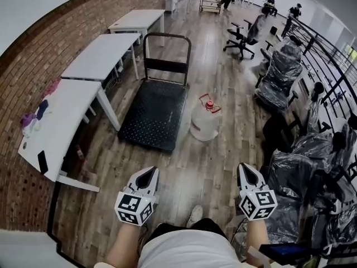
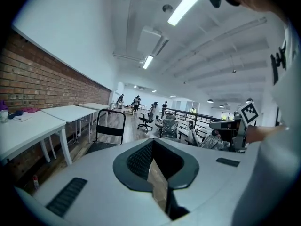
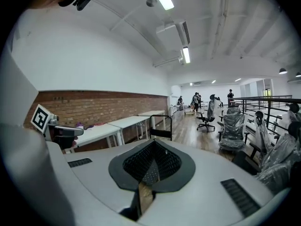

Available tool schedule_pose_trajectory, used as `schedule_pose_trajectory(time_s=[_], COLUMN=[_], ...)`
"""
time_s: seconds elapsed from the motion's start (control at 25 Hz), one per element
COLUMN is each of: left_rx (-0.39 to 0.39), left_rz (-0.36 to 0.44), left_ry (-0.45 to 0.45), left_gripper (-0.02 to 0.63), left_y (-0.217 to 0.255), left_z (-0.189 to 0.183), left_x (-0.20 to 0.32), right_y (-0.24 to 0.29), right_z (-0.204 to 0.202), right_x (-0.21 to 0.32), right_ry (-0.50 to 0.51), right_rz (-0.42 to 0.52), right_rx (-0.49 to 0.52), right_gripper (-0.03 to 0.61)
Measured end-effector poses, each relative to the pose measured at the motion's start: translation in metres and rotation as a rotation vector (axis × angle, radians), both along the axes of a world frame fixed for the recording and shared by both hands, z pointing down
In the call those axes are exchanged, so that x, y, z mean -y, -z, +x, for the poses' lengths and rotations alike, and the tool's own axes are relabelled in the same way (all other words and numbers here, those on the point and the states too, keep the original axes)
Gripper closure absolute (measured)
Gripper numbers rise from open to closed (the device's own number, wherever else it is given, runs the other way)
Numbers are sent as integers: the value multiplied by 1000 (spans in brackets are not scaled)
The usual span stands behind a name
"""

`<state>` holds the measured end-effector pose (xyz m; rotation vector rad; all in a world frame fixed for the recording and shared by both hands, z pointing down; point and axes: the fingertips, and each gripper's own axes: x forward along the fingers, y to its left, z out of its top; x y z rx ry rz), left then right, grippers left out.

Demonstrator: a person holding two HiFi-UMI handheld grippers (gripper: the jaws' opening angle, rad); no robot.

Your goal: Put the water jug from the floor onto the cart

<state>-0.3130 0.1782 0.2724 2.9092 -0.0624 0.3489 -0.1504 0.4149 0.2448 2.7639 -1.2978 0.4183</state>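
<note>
Water jug stands upright on the floor, red cap uppermost, just beside the right edge of the flat cart; not yet lifted. The cart deck carries nothing and its handle is at the far end, so the near and right sides are free for loading. Left tool and right tool are both closed tight with nothing between the jaws, and are well apart from the jug. Judgement: approach stage, and both tools must open before the jug can be taken. The counter along the brick wall holds unrelated items
</note>
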Motion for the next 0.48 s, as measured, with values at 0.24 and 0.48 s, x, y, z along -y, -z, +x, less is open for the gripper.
schedule_pose_trajectory(time_s=[0.24,0.48], left_rx=[6,33], left_rz=[18,42], left_ry=[-24,-31], left_gripper=[615,615], left_y=[7,8], left_z=[67,104], left_x=[-25,-47], right_y=[-6,-20], right_z=[57,94], right_x=[-25,-45], right_ry=[-11,-8], right_rz=[18,36], right_rx=[15,50], right_gripper=[577,577])
